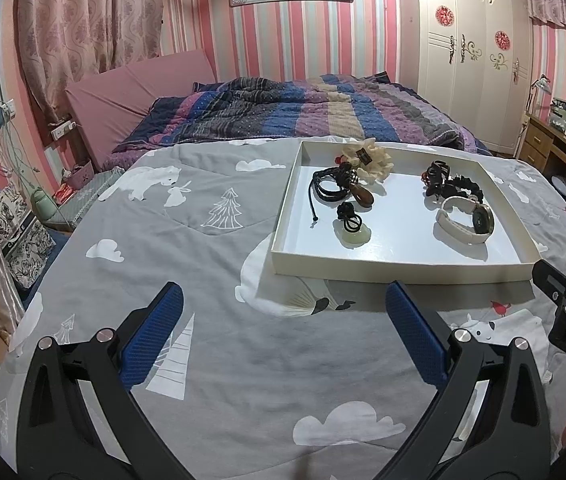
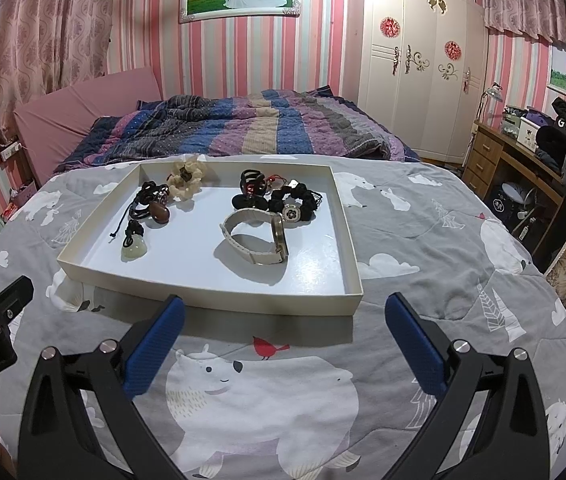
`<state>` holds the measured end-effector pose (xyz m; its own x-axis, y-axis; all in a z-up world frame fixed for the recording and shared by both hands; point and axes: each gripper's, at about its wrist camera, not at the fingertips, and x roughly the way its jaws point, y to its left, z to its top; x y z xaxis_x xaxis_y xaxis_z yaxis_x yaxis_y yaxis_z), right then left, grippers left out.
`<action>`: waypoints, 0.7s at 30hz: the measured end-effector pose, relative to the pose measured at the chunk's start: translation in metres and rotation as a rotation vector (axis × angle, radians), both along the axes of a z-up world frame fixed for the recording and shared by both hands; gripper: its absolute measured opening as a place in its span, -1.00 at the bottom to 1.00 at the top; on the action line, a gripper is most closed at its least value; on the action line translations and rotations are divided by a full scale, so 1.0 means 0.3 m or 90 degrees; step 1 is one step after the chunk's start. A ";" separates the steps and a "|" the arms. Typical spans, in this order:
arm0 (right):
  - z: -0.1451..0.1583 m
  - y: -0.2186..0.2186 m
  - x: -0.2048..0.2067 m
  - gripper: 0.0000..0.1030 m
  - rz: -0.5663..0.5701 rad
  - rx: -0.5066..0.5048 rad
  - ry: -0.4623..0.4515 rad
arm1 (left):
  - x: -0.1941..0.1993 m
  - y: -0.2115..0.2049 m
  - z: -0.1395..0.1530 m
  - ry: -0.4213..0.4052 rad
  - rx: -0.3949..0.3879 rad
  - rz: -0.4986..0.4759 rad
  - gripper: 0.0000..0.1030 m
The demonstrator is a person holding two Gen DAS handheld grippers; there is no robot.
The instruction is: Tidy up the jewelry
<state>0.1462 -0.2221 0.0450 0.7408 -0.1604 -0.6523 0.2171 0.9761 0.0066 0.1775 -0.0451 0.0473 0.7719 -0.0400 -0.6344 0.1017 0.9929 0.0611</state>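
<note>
Nearest the cameras, the left gripper (image 1: 285, 334) and the right gripper (image 2: 285, 344) both hover over the grey quilt (image 1: 211, 264), each with its blue-padded fingers spread wide and nothing between them. Neither touches the jewelry.

Just beyond the fingertips lies a shallow white tray (image 2: 211, 298) on the quilt, holding all the pieces. At its near side, a pale green pendant (image 2: 134, 251) on a black cord lies to the left, and a white-strapped watch (image 2: 257, 240) stands on edge toward the middle. Behind the pendant sits a brown stone pendant (image 2: 161, 213) with a tangle of black cords (image 2: 145, 200). Behind the watch is a black beaded bracelet (image 2: 295, 200) with a flower charm, and beside it a cluster of black hair ties (image 2: 251, 190). At the far rim rests a cream flower hair tie (image 2: 187, 178).

Farther back stretches a striped blanket (image 2: 243, 128), then a white wardrobe (image 2: 415, 60).
</note>
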 end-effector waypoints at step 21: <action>0.000 0.001 0.001 0.94 0.000 0.000 0.001 | 0.000 -0.001 0.005 -0.003 0.004 0.005 0.94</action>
<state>0.1464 -0.2219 0.0451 0.7401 -0.1606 -0.6530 0.2168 0.9762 0.0056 0.1774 -0.0455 0.0489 0.7757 -0.0300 -0.6304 0.0932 0.9934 0.0674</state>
